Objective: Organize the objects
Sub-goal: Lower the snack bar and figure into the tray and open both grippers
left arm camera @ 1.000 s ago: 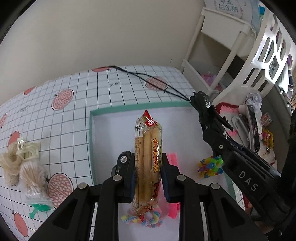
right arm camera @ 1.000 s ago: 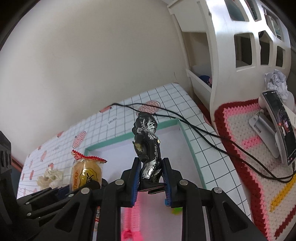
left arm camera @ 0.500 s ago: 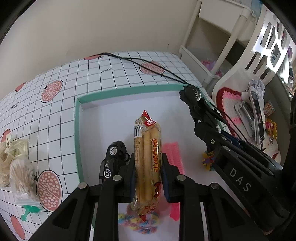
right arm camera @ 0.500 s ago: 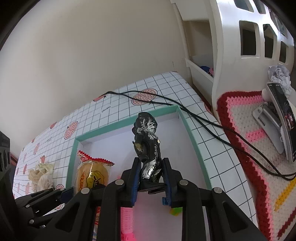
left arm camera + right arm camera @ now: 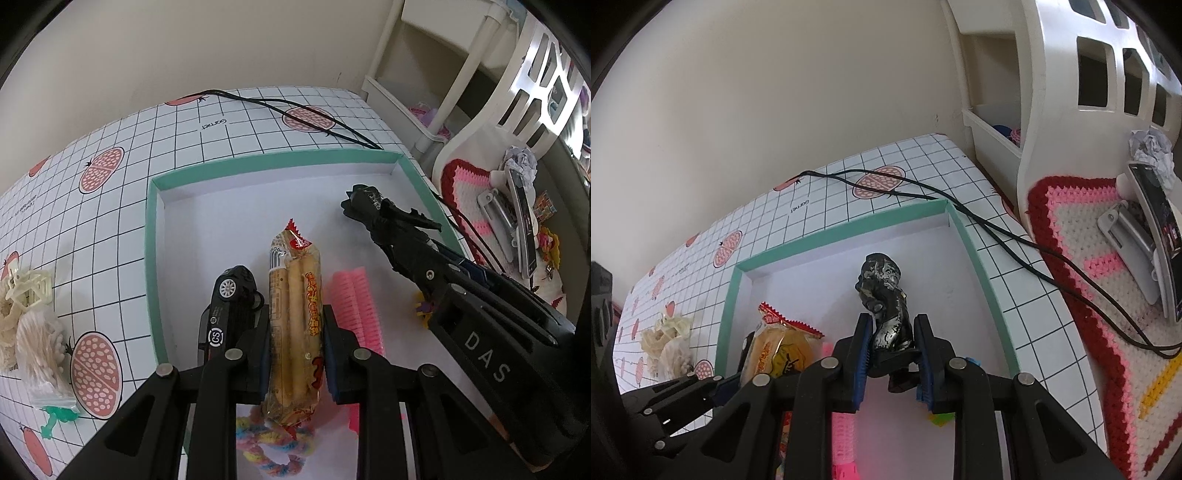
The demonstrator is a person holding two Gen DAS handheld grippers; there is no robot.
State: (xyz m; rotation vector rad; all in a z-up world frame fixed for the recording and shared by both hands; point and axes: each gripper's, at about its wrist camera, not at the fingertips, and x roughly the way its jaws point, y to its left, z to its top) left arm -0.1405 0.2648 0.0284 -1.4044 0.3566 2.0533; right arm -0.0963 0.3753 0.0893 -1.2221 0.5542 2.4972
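**Two items held over the tray, ready for placing**

The left gripper (image 5: 295,354) is clenched on a packet of breadsticks (image 5: 294,306), gripped across its lower half so that the long packet points forward over the teal-rimmed tray (image 5: 153,258). The right gripper (image 5: 892,363) is closed on a dark figurine (image 5: 884,306), clamped at its base and legs — a hold that leaves the head and torso upright and clear of the jaws. Both items are poised above the tray's white floor, which suggests that the tray is meant as the collecting place.

Already lying in the tray are a black toy car (image 5: 229,306), tipped on its side against the left wall, a pink roller brush (image 5: 354,306) and a pastel braided loop (image 5: 273,446); a small multicoloured piece (image 5: 424,314) is partly hidden behind the right gripper. The far half of the tray is bare, so room is left there for both held items.

Outside the tray, on the checked table (image 5: 110,221), a pale hair claw (image 5: 27,288) and a bag of cotton swabs (image 5: 40,347) are yet to be gathered. A black cable (image 5: 997,229) runs across the tray's far corner and is best avoided when the figurine is set down.
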